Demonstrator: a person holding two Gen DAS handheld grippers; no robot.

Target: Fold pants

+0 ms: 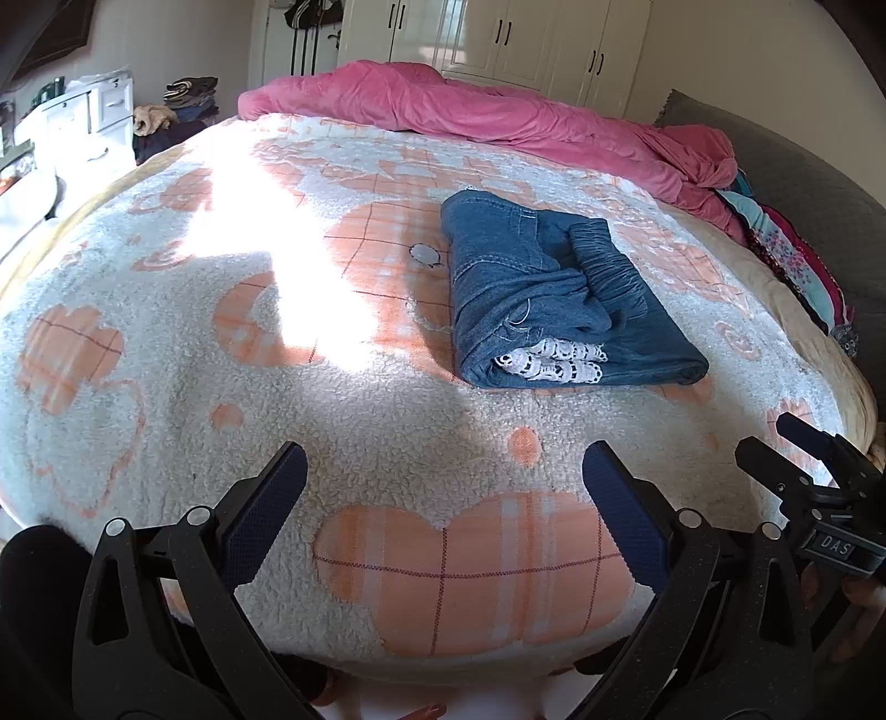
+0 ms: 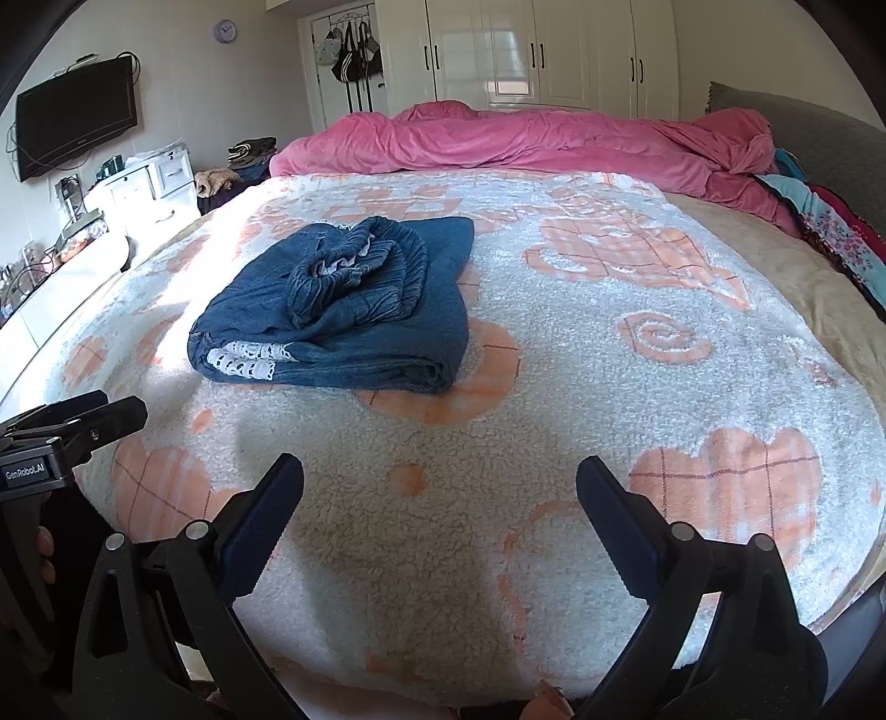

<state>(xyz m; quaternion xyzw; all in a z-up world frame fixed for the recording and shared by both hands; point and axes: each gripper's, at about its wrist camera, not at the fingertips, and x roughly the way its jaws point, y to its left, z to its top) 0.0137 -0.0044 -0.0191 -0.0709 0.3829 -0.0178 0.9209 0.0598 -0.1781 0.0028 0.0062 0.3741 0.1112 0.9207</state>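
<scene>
The blue denim pants (image 1: pixel 554 293) with white lace trim lie folded into a compact bundle on the fleece bed blanket (image 1: pixel 277 387). They also show in the right wrist view (image 2: pixel 343 321), left of centre. My left gripper (image 1: pixel 443 471) is open and empty, held back near the bed's front edge, well short of the pants. My right gripper (image 2: pixel 440 476) is open and empty, also near the front edge. The right gripper shows at the right edge of the left wrist view (image 1: pixel 814 471). The left gripper shows at the left edge of the right wrist view (image 2: pixel 72 426).
A crumpled pink duvet (image 2: pixel 526 144) lies along the far side of the bed, with patterned bedding (image 2: pixel 830 221) and a grey headboard (image 2: pixel 819 144) at the right. White drawers (image 2: pixel 149 188) and a clothes pile (image 2: pixel 238 166) stand at the left. Wardrobes (image 2: pixel 554 50) line the back wall.
</scene>
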